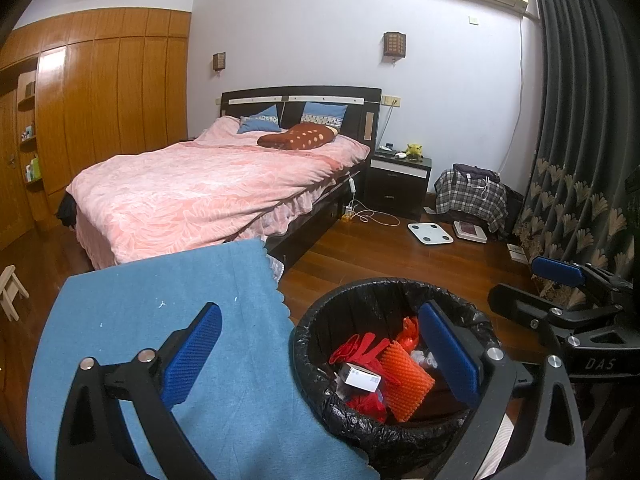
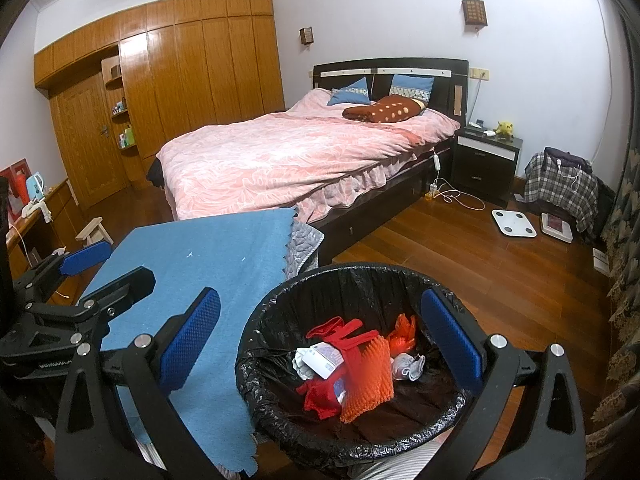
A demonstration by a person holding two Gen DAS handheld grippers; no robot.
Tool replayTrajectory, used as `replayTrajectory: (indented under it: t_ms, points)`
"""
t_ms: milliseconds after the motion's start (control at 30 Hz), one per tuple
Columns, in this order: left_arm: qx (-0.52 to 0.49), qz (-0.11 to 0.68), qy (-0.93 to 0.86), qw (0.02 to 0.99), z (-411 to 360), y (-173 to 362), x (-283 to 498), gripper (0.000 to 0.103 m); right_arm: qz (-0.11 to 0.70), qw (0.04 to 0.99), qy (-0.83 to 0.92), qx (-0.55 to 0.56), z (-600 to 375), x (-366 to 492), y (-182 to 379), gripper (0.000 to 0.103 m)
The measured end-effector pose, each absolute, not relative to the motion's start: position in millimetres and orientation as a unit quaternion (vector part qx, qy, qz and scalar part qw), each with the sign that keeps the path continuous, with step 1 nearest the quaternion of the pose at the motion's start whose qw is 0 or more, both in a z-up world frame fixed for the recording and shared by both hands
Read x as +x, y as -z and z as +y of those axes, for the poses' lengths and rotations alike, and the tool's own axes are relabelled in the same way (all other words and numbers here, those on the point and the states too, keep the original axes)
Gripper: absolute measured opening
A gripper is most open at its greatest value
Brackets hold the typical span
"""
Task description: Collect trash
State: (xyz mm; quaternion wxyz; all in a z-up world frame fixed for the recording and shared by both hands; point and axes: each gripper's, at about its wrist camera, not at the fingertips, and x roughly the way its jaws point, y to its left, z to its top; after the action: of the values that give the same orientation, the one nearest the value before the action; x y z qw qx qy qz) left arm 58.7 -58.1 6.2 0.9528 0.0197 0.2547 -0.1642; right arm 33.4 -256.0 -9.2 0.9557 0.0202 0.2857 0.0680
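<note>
The left gripper (image 1: 320,356) has its blue-padded fingers (image 1: 192,354) spread wide with nothing between them; one finger hangs over the blue cloth (image 1: 168,320) on the bench, the other over the near rim of the trash bin (image 1: 320,316); the right gripper (image 2: 328,344) stands just as wide apart and empty, one finger above the cloth, the other over the bin's right rim. The bin stands upright on the wooden floor (image 2: 500,288), just beside the bench, its mouth facing up, lined with a black bag. Inside lies the trash: an orange spiky mesh piece (image 2: 366,384) with its long axis running from the bin's middle toward the near rim; a small white box (image 2: 322,360) lying flat, tilted across the left side; red crumpled plastic (image 2: 320,396); white crumpled paper (image 2: 406,366) to the right. A pink-covered bed (image 2: 280,156) fills the room behind.
</note>
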Motion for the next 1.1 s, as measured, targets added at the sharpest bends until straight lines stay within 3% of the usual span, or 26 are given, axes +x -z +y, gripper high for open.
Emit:
replayTrajectory:
  t_ms: [1100]
  points:
    - [0.02,0.256,0.164,0.952,-56.9,-8.2,60.1,0.097,0.286,0.955,-0.068,0.02,-255.8,34.2,6.8,0.098]
